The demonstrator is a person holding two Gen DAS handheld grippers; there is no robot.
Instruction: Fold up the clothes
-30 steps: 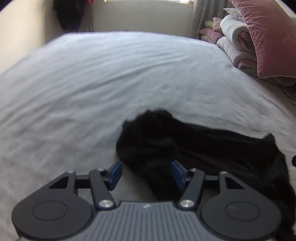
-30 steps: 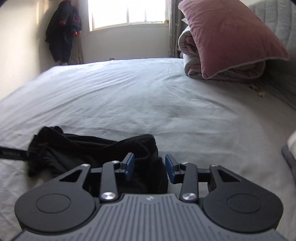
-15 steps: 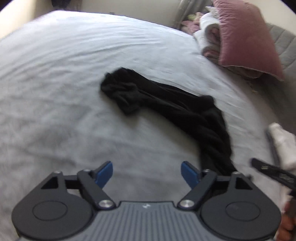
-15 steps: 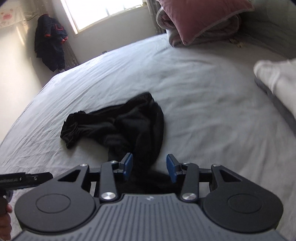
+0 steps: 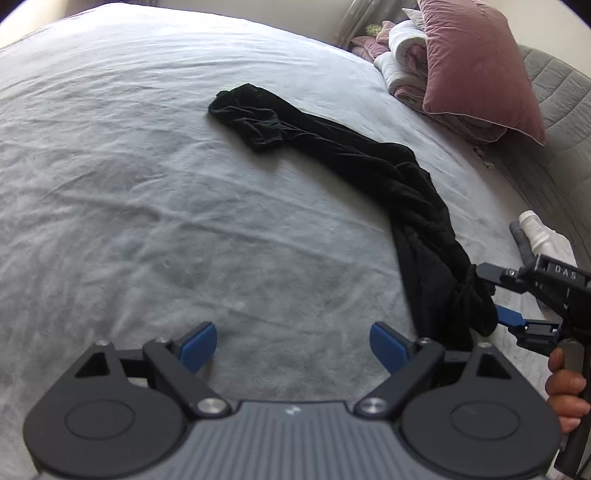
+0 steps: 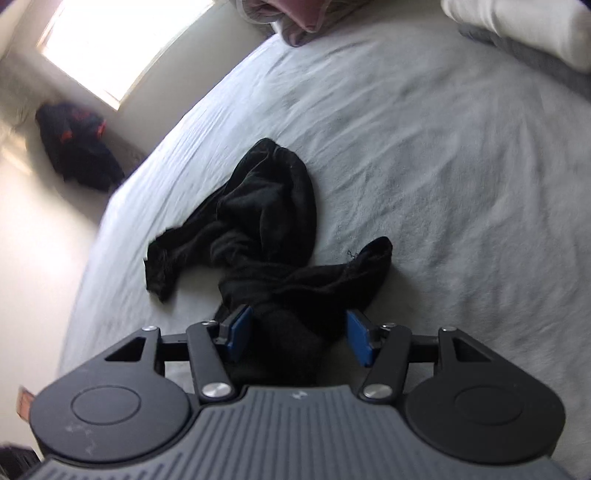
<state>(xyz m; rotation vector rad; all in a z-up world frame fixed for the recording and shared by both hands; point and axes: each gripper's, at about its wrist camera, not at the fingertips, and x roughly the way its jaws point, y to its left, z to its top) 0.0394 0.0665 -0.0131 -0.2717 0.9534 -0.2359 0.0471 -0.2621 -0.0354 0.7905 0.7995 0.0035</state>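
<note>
A black garment (image 5: 369, 155) lies twisted in a long curved strip on the grey bed sheet (image 5: 147, 184). My left gripper (image 5: 291, 345) hovers over bare sheet near the garment, its jaws opening wide with nothing between them. At the right edge of the left wrist view my right gripper (image 5: 493, 295) reaches the garment's near end. In the right wrist view the right gripper (image 6: 299, 334) has its jaws opening, with a bunched end of the black garment (image 6: 266, 206) lying loose between the blue pads (image 6: 240, 328).
A pink pillow (image 5: 476, 62) and folded bedding (image 5: 402, 70) are stacked against the grey headboard (image 5: 554, 122). A white folded item (image 6: 517, 29) lies at the bed's side. A dark jacket (image 6: 77, 147) hangs by the window (image 6: 122, 40). A hand (image 5: 565, 387) holds the right gripper.
My left gripper let go of the garment's far end, pulled back and opened wide. The right gripper rolled and widened its jaws around the near end. The garment now lies stretched out.
</note>
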